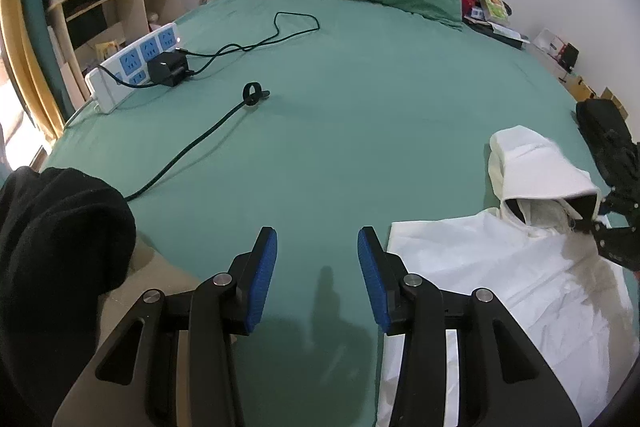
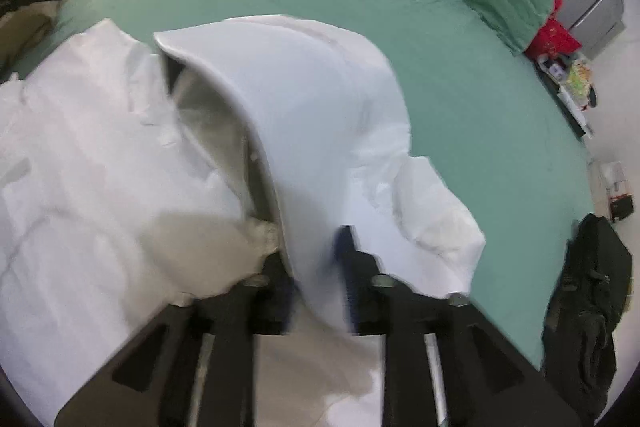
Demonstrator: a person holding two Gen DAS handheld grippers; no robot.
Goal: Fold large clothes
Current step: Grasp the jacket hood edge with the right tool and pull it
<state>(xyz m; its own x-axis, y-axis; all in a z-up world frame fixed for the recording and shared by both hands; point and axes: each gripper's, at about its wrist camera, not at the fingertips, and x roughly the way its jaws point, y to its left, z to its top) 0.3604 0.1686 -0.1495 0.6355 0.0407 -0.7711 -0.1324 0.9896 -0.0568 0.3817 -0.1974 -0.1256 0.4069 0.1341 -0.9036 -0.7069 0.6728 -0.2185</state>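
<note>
- left hand-held gripper (image 1: 317, 279) hangs half open over the green bed (image 1: 340, 99), gripping nothing
- right hand-held gripper (image 2: 316, 267) straddles the white hoodie's hood (image 2: 304, 115), jaws parted, grip unclear through the blur

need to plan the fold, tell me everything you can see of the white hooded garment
The white hooded garment looks like thin, crinkly fabric. Its body lies spread and wrinkled on the green bedsheet near the bed's edge. The hood is raised, arching up, its greyish lining showing. The hood's rim sits between the right gripper's blurred jaws.
</note>
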